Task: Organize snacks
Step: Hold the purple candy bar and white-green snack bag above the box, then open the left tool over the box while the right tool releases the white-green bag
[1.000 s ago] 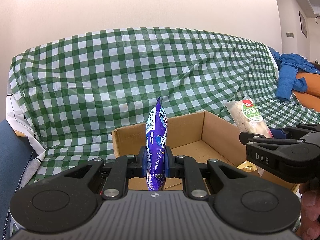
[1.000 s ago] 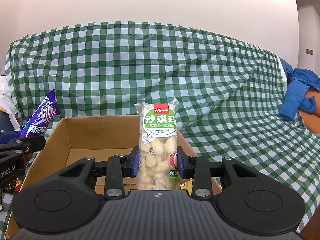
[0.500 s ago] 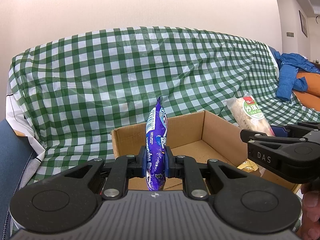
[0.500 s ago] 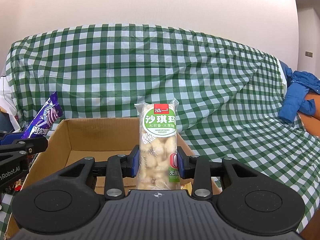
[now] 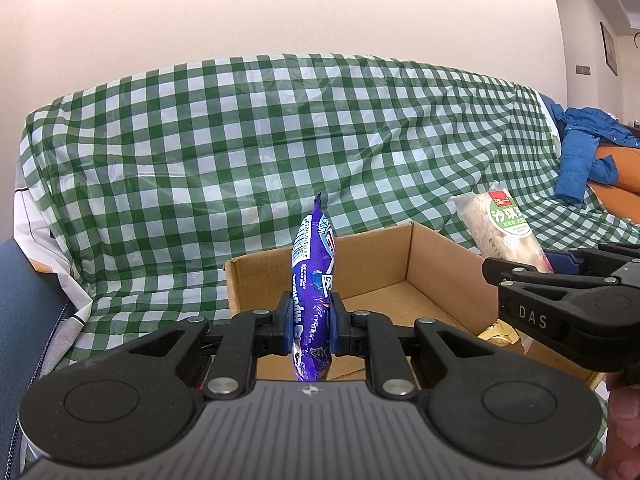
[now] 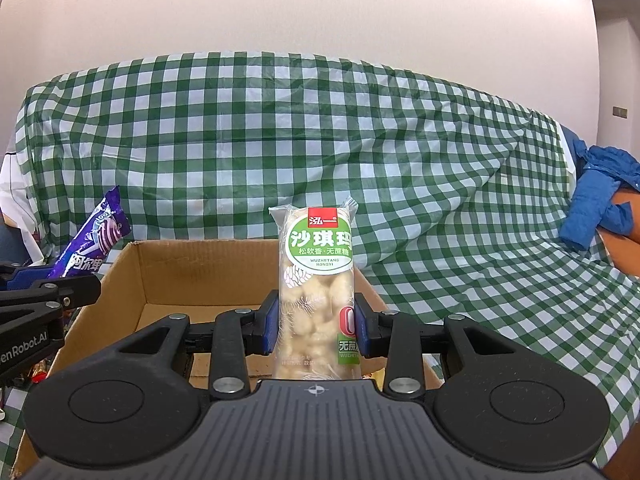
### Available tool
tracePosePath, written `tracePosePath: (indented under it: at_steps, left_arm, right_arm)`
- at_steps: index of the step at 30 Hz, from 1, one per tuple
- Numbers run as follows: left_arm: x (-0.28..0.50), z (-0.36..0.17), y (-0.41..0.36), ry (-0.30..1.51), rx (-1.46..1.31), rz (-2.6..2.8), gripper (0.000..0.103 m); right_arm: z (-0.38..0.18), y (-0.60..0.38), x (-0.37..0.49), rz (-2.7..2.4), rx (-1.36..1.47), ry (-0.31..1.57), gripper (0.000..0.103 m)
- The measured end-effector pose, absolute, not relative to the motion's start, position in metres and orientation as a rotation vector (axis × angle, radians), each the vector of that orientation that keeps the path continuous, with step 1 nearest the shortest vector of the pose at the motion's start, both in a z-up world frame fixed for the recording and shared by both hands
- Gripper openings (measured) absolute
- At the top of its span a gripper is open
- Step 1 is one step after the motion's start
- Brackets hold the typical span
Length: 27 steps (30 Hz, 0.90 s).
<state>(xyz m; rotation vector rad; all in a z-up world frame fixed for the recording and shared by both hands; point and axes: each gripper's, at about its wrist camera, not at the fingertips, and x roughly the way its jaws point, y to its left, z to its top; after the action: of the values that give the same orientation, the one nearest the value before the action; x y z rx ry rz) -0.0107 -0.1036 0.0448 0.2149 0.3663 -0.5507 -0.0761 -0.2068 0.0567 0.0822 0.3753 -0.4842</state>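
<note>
While upright over cardboard box point(image 5: 436, 256) | left claw point(image 5: 311, 326) grips purple packet point(image 5: 312, 280) | right claw point(image 6: 316, 326) grips clear green-labelled packet point(image 6: 316, 280)

Purple snack packet point(image 5: 311, 280): glossy plastic film, creased, catching highlights.
Clear-wrapped pastry pack point(image 6: 317, 292): shiny transparent film over a lumpy pale filling, with a printed green label.
Cardboard box point(image 5: 436, 264): matt brown corrugated board, raw cut edges, dull inner walls.
Checked cover point(image 6: 440, 168): thin green-and-white sheet, slightly sheeny, wrinkled and draped.
Left gripper point(image 5: 311, 322): matt black plastic, ribbed top plate, bright metal screw heads, blue pads.
Blue jacket point(image 5: 584, 152): soft quilted cloth.
Wall point(image 6: 320, 8): smooth, matt.
</note>
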Motion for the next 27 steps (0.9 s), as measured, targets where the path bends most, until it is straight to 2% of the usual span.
tracePosePath:
  at_steps: [9,10,11,12,13,14,21,26,27]
  left_arm:
    - [-0.006,0.046,-0.104,0.375,0.211,-0.558,0.02]
    - [-0.006,0.045,-0.104,0.375,0.215,-0.559,0.03]
    - [-0.006,0.046,-0.104,0.37,0.221,-0.554,0.053]
    - [-0.007,0.046,-0.102,0.356,0.223,-0.544,0.06]
    - [-0.007,0.047,-0.101,0.346,0.223,-0.538,0.061]
    - [-0.007,0.048,-0.099,0.343,0.222,-0.533,0.061]
    - [0.003,0.051,-0.074,0.368,0.211,-0.465,0.056]
    - [0.02,0.053,-0.04,0.446,0.163,-0.381,0.028]
    - [0.025,0.053,-0.032,0.467,0.143,-0.36,0.027]
  right_arm:
    - [0.058,-0.208,-0.079,-0.479,0.081,0.358,0.038]
    - [0.057,-0.208,-0.078,-0.469,0.086,0.364,0.038]
    - [0.056,-0.209,-0.076,-0.454,0.092,0.38,0.04]
    - [0.053,-0.208,-0.074,-0.445,0.089,0.404,0.046]
    - [0.051,-0.206,-0.071,-0.454,0.075,0.424,0.063]
    - [0.05,-0.204,-0.07,-0.472,0.061,0.426,0.075]
    - [0.052,-0.203,-0.067,-0.469,0.065,0.423,0.076]
    - [0.052,-0.191,-0.07,-0.446,0.035,0.419,0.075]
    - [0.052,-0.189,-0.071,-0.441,0.033,0.419,0.075]
